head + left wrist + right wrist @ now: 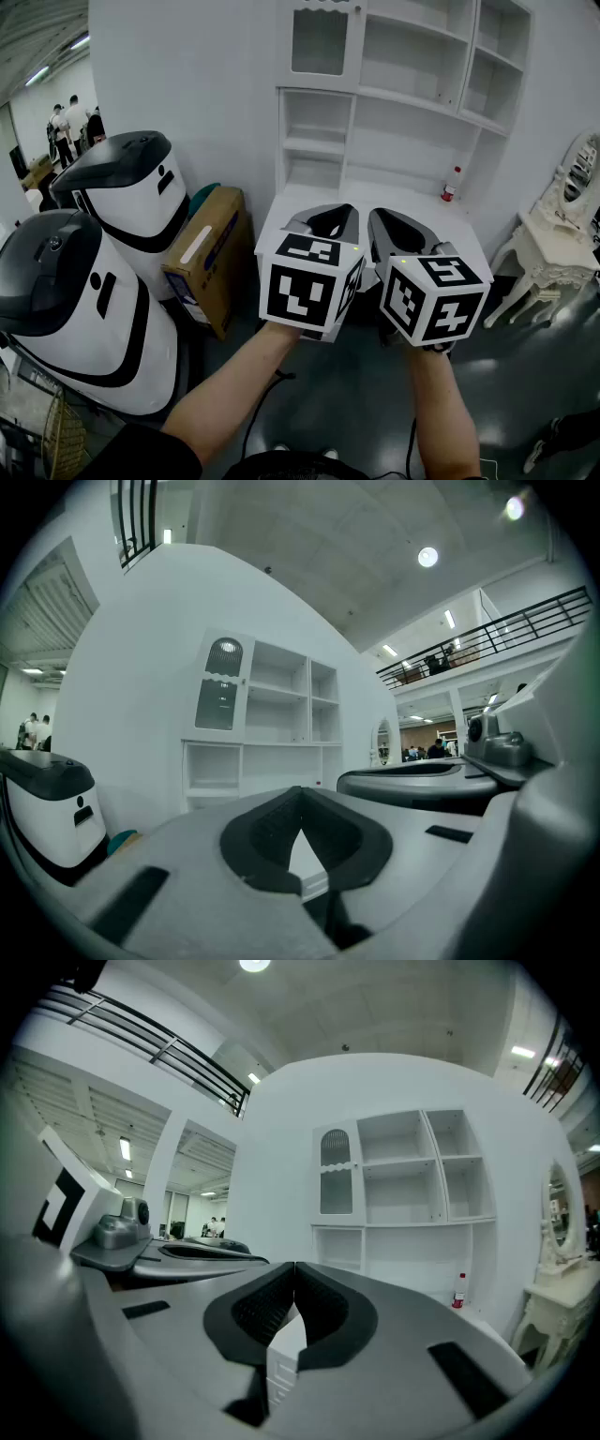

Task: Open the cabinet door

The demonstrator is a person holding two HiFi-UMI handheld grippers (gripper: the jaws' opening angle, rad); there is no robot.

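Left gripper (327,212): held level at centre near, jaws pressed together at the tips, nothing between them; its own view confirms the dark pads meeting with only the white furniture visible past them. Right gripper (386,217): just beside the left, also level, jaws likewise closed together and empty.

Cabinet (403,89): a white shelf unit against the far wall, directly ahead of both grippers and well apart from them; open shelves on its right and lower sections. Cabinet door (319,41): a narrow glazed panel at the upper left of the unit, lying flush with the frame, closed; neither gripper touches it.

Bottle (451,185): small, red-capped, upright on the cabinet's lower ledge at the far right. Dressing table (551,255): white, with an oval mirror, at the right, beside the cabinet. Cardboard box (210,255): on the floor left of the cabinet, leaning at a tilt. Two white-and-black machines (89,309): at the left, one nearer, one farther; several people stand in the far left background, too small to detail.
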